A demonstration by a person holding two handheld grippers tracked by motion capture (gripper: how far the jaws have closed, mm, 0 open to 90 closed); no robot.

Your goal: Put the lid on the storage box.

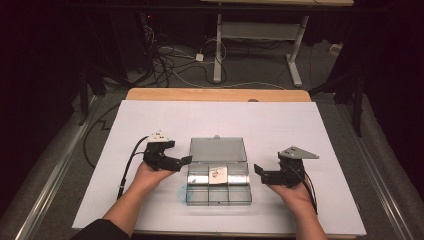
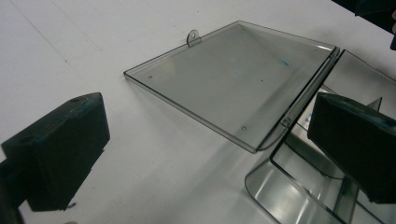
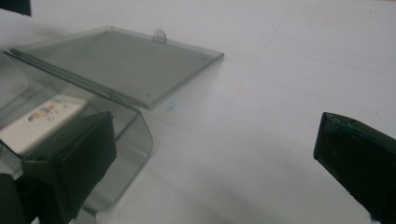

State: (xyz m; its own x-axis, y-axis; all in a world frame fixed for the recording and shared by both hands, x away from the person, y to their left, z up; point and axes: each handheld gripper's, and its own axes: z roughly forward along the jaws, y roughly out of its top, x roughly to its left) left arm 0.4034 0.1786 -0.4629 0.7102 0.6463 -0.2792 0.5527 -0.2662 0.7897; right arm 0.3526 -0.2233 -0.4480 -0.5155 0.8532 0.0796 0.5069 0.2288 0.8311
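With the box (image 1: pixel 218 177) lying lid-open and a card (image 1: pixel 218 174) inside, both grippers, left (image 1: pixel 185 161) and right (image 1: pixel 258 170), flank it spread and empty, ready to reach in.

Dim room w/ dark edges, bright white sheet (image 1: pixel 150 120), close fingers (image 2: pixel 56 149) blurred, soft shadows.

Your compartment box (image 1: pixel 218 190) lies mid-table (image 1: pixel 300 130), its lid (image 1: pixel 218 149) flat behind it. A small card (image 1: pixel 218 174) sits in a middle compartment. Your left gripper (image 1: pixel 186 160) flanks the box left, your right gripper (image 1: pixel 258 170) right.
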